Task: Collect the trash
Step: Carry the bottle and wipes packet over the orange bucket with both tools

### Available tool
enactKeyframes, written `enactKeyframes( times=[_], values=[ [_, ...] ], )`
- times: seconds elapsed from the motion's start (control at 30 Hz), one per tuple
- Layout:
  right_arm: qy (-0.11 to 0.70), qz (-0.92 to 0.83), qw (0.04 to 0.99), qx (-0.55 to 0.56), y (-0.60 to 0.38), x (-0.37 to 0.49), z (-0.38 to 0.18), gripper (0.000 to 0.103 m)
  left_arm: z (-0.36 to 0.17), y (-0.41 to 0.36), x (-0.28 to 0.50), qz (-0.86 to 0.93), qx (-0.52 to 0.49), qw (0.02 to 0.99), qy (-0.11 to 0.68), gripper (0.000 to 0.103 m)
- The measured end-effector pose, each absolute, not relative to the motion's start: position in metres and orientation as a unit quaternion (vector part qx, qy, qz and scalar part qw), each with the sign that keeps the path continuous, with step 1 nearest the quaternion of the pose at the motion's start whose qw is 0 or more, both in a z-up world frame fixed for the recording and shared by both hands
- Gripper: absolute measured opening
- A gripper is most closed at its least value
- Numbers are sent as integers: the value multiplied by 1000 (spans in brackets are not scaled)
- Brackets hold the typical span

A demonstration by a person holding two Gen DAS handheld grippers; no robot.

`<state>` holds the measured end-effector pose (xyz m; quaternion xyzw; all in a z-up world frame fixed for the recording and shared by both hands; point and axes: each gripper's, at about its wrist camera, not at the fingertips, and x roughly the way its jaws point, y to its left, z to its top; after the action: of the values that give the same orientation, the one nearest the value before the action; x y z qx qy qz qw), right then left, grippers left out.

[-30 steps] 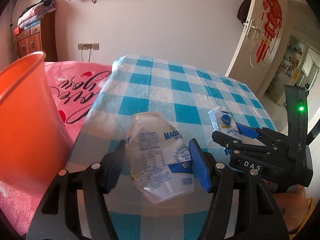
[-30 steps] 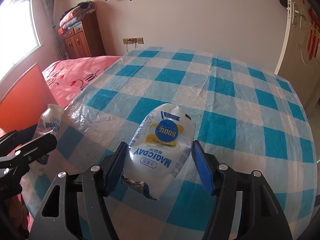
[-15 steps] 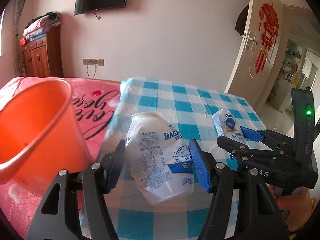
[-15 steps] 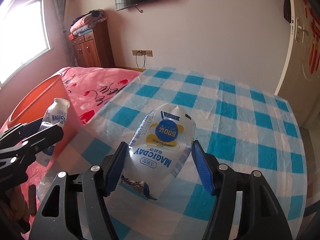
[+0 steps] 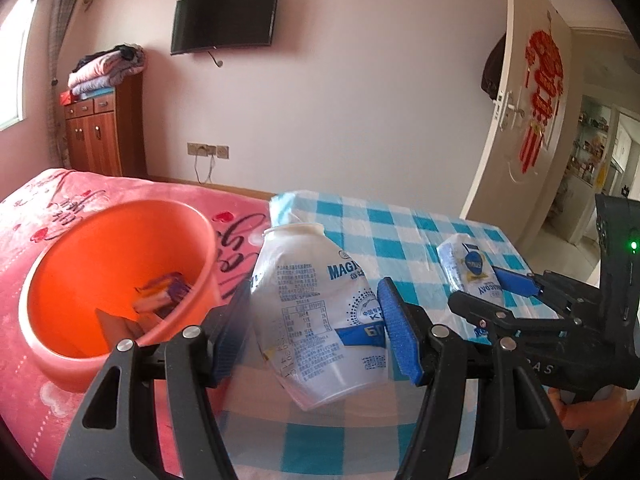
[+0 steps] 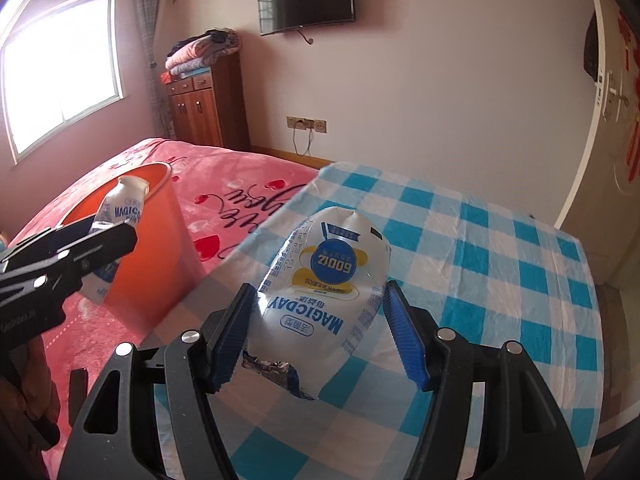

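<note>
Left gripper (image 5: 316,330): black frame, ribbed blue jaws, silver screws.
Right gripper (image 6: 320,334): same build, green light, white lettering.

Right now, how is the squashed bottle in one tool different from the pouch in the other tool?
The bottle has a round open neck at its top; the pouch has a torn, ragged bottom edge.
The bottle's visible side shows small printed tables and a blue band; the pouch shows a round blue badge over yellow.
The left tool holds the bottle beside the orange bucket; the right tool holds the pouch over the checked cloth.
Both are white, crumpled MAGICDAY packs.
</note>
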<state>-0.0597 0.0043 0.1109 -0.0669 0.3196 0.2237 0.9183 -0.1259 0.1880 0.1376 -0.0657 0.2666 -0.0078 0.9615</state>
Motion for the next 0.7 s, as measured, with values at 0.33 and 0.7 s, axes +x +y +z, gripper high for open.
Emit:
enactKeyframes(
  times=[0.33, 0.7],
  values=[
    [305, 265, 911, -81, 41, -71, 133, 65, 160, 228, -141, 32, -70, 968, 237, 64],
    [285, 334, 891, -114, 112, -78, 158, 65, 159, 290, -141, 100, -88, 962, 237, 64]
  ],
)
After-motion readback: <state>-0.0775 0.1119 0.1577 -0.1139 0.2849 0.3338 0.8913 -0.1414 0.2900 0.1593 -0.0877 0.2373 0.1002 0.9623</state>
